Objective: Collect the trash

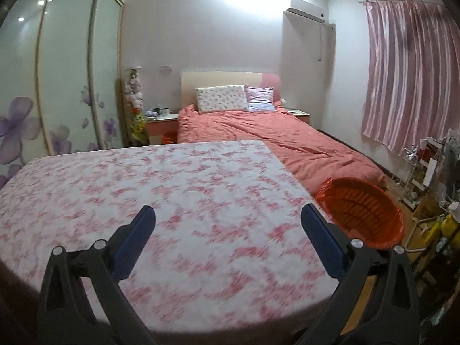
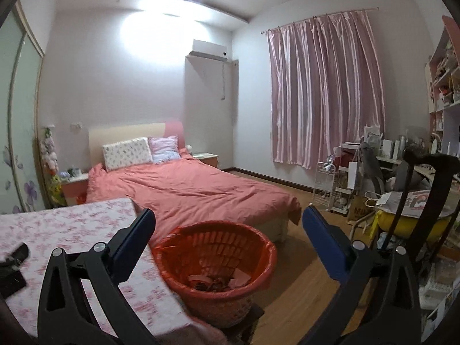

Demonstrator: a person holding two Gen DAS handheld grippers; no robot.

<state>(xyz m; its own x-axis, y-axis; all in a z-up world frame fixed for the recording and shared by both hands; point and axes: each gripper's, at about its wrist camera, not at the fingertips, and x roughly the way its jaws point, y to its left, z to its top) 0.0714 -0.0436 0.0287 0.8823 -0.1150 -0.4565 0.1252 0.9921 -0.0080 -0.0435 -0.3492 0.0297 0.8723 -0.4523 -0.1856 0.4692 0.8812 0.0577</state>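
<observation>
An orange plastic basket lined with a bag (image 2: 214, 261) stands beside the table's right edge, with crumpled scraps of trash (image 2: 218, 283) lying at its bottom. In the left wrist view the same basket (image 1: 365, 215) sits to the right of the table with the pink floral cloth (image 1: 161, 201). My left gripper (image 1: 227, 218) hovers open over that cloth with nothing between its blue pads. My right gripper (image 2: 228, 220) is open too, above and just short of the basket, empty. The dark shape at the left edge of the right wrist view (image 2: 13, 267) looks like part of my left gripper over the table.
A bed with a coral cover (image 2: 187, 189) fills the room behind the table. Pink curtains (image 2: 325, 92) hang on the far wall. Cluttered shelves, bags and a yellow object (image 2: 408, 224) crowd the right side. A wardrobe with glass doors (image 1: 57, 72) lines the left. Wooden floor (image 2: 302, 276) lies right of the basket.
</observation>
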